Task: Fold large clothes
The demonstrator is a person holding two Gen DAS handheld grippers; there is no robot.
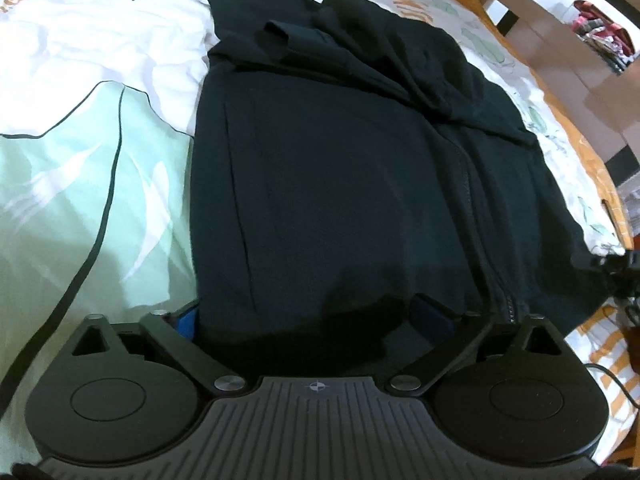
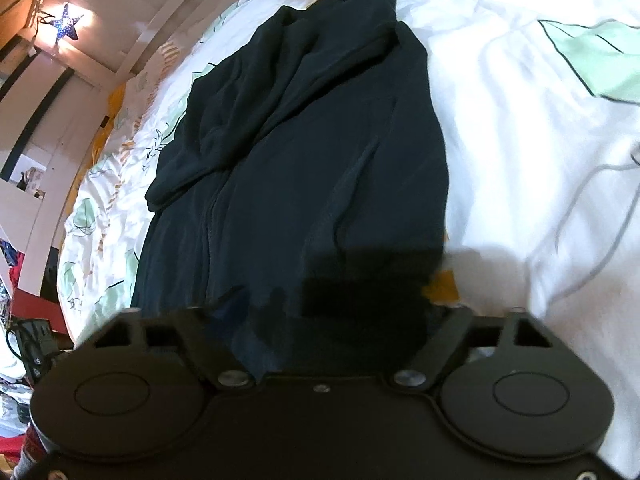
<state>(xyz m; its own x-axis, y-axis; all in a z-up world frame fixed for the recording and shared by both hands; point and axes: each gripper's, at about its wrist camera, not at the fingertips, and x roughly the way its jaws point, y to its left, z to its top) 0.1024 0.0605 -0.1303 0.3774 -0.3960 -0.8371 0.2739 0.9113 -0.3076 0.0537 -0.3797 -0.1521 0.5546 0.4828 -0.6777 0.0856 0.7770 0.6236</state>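
A large black zip-up jacket (image 1: 340, 168) lies flat on the bed, sleeves folded in over its upper part, zipper running down its right half. It also shows in the right wrist view (image 2: 304, 152). My left gripper (image 1: 312, 316) is at the jacket's near hem, jaws spread wide with the hem fabric lying between the blue pads (image 1: 430, 314). My right gripper (image 2: 332, 312) is at the hem's other corner, jaws spread wide with dark fabric draped between them. The fingertips are mostly hidden by cloth.
The bed cover (image 1: 80, 160) is white with green leaf shapes and orange marks. A wooden bed edge (image 1: 608, 184) and light furniture (image 1: 560, 40) stand at the right. A star lamp (image 2: 66, 22) glows on the wall. Cables and clutter (image 2: 28, 344) lie beside the bed.
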